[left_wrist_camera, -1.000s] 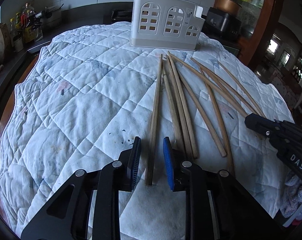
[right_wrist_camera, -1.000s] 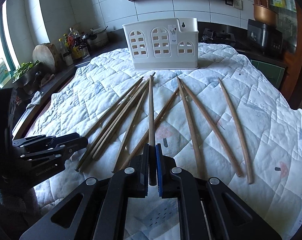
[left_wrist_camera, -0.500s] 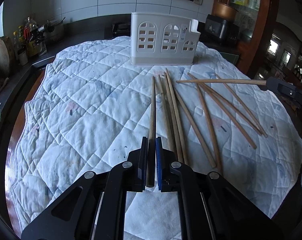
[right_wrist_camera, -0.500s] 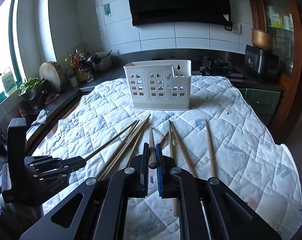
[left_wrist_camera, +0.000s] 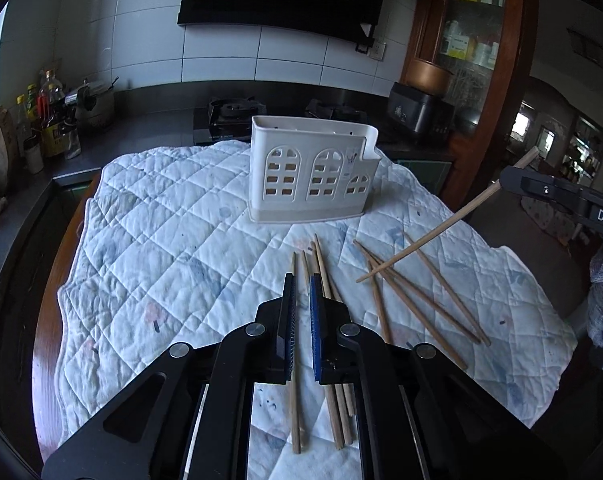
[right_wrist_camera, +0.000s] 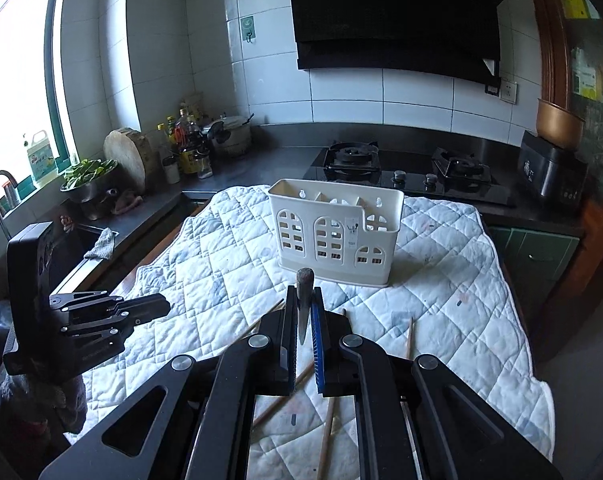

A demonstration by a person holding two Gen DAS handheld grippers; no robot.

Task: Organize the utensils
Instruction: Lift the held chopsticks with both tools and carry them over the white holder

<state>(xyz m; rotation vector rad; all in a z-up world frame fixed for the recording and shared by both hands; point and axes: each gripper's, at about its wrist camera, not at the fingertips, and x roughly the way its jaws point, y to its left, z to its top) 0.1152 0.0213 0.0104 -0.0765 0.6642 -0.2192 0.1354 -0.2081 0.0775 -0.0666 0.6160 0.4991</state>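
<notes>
On the left half of the surface there is only bare quilted cloth [left_wrist_camera: 161, 240]. The left gripper [left_wrist_camera: 301, 284] hangs above the cloth's near edge with its fingers drawn in to a narrow slit. No stick seems to be pinched there. The leftmost chopstick [left_wrist_camera: 296, 420] shows through the slit but looks as thin as its neighbours and seems to lie on the cloth. From the right camera, nothing sticks out of the left gripper [right_wrist_camera: 163, 305]. Just beside that stick lies a bundle of chopsticks [left_wrist_camera: 339, 412], side by side and touching. The white utensil holder [left_wrist_camera: 313, 168] stands upright at the far end of the cloth, well apart from all of them. Right of centre, the scattered chopsticks [left_wrist_camera: 421, 304] lie fanned out and crossing one another. Above them the right gripper [left_wrist_camera: 505, 176] has its fingers clamped on the held chopstick [left_wrist_camera: 441, 226] close to its thick end. The thin tip slopes down over the scatter; whether it touches them I cannot tell. In the right gripper's [right_wrist_camera: 304, 292] own view, the blunt end stands up just past the fingertips. These sticks are probably light, stiff and smooth, so weight is no worry. They are likely to roll on the cloth and swivel in a two-point pinch. Pinching across the thicker end, a little way in from the tip, should give the pads the most wood to grip. That hold also leaves the thin end free to go into the holder first. A stick in the bundle is best taken from the outer side, so that a neighbour does not come up with it.
</notes>
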